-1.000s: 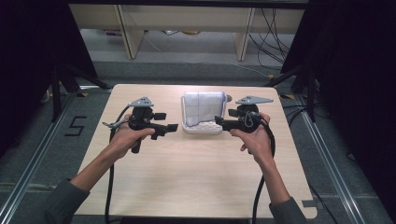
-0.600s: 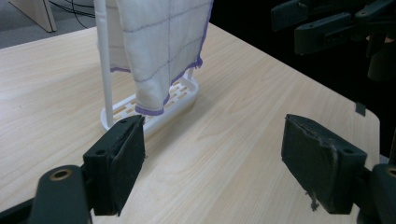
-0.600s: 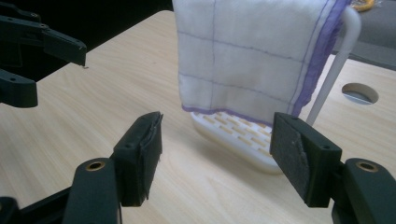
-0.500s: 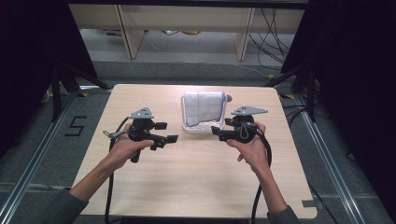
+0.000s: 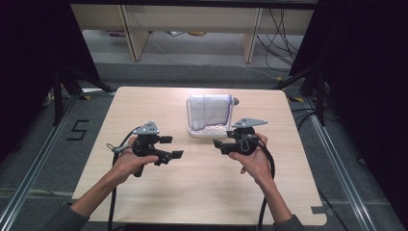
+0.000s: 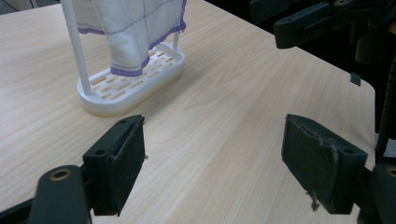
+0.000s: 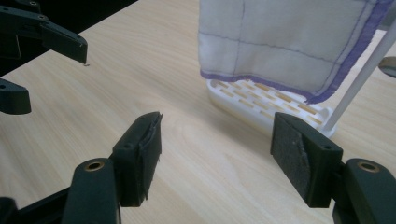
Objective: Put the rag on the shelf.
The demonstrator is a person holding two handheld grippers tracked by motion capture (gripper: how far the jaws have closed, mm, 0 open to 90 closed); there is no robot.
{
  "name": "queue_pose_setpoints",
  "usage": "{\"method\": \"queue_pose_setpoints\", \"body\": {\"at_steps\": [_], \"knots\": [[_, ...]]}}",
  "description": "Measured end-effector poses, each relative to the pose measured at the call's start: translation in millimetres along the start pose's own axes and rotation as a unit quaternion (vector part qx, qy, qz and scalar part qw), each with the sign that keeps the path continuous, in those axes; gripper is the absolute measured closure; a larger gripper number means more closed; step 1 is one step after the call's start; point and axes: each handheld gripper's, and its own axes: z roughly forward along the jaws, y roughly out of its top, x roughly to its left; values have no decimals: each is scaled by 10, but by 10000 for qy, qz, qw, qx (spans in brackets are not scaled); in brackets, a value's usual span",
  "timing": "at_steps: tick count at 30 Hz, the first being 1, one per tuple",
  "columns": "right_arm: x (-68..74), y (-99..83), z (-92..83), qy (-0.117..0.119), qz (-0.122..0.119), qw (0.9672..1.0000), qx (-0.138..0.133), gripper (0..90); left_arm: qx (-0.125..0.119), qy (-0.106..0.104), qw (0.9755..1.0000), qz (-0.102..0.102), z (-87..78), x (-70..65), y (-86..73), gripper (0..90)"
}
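Note:
A white drying rack (image 5: 206, 131) stands at the back middle of the wooden table (image 5: 144, 106). A white cloth with purple lines (image 5: 209, 110) hangs over its rail. In front of it, my left gripper (image 5: 172, 147) and right gripper (image 5: 220, 147) point at each other, each held low over the table. Along my left gripper (image 6: 219, 158), the jaws stand wide apart with bare wood between them, and the rack (image 6: 130, 88) and cloth (image 6: 126, 32) lie beyond. My right gripper (image 7: 217, 149) is open too, with nothing between its pads; the cloth (image 7: 280, 42) hangs just ahead of it.
The table's right edge (image 6: 369, 88) lies close beyond my left gripper's jaws. Black cables (image 5: 265, 192) trail from both grippers toward the front edge. Dark frames and floor rails (image 5: 38, 159) stand around the table, with wooden shelving (image 5: 134, 29) behind.
Both hands have come down and toward the front of the table, away from the rack. The jaws of both grippers stay apart as before.

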Motion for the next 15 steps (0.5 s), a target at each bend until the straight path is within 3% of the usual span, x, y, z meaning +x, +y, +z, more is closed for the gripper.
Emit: {"method": "queue_pose_setpoints", "body": {"at_steps": [5,10,11,15], "knots": [[-9,-25,13,169,-54,9998,-22,345,63,39,10000,5,39,-22,-67,210],[-2,-56,-15,161,62,9999,-15,342,161,3,9998,81,55,-48,-123,210],[-15,-62,-14,155,-24,9999,-11,342,191,-31,9998,91,65,-69,-159,210],[18,-120,3,178,31,9998,120,338,230,3,9996,155,46,-121,-227,208]]}}
